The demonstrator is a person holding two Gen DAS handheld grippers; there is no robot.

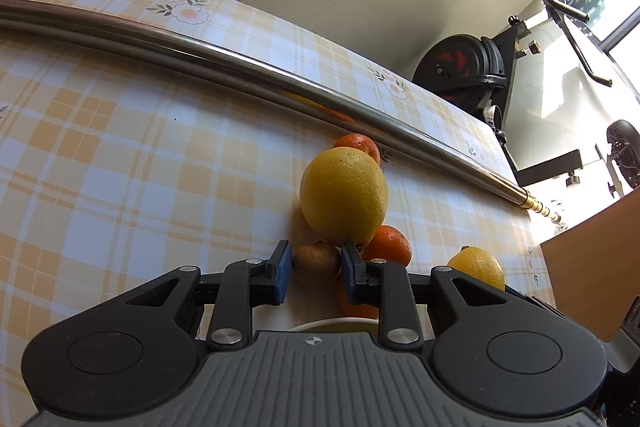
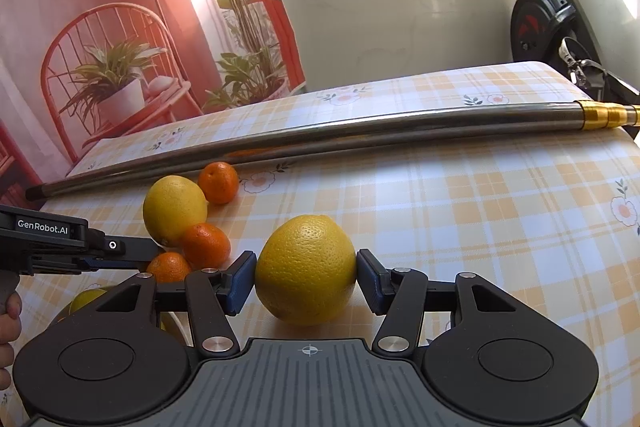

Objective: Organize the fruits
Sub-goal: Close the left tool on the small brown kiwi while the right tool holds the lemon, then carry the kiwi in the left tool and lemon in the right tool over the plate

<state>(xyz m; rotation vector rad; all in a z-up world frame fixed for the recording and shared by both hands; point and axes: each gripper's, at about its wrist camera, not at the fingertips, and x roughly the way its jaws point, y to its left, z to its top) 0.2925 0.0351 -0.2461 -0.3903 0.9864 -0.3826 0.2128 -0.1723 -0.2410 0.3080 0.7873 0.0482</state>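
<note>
My left gripper (image 1: 315, 267) has its blue pads around a small brown kiwi (image 1: 316, 261), with small gaps on both sides. Behind the kiwi lie a big yellow lemon (image 1: 343, 197), a tangerine (image 1: 388, 245) and another tangerine (image 1: 358, 145) farther back. My right gripper (image 2: 306, 275) has its pads touching both sides of a large yellow lemon (image 2: 306, 269) resting on the checked tablecloth (image 2: 480, 207). In the right wrist view the left gripper (image 2: 132, 253) reaches in from the left toward the pile: a lemon (image 2: 174, 209) and three tangerines (image 2: 206, 245).
A long steel pipe (image 1: 240, 61) lies across the table behind the fruit, also in the right wrist view (image 2: 360, 133). A white bowl rim (image 1: 332, 325) with something yellow sits under the left gripper. An exercise bike (image 2: 552, 23) stands beyond the table. A wooden board (image 1: 592, 267) is right.
</note>
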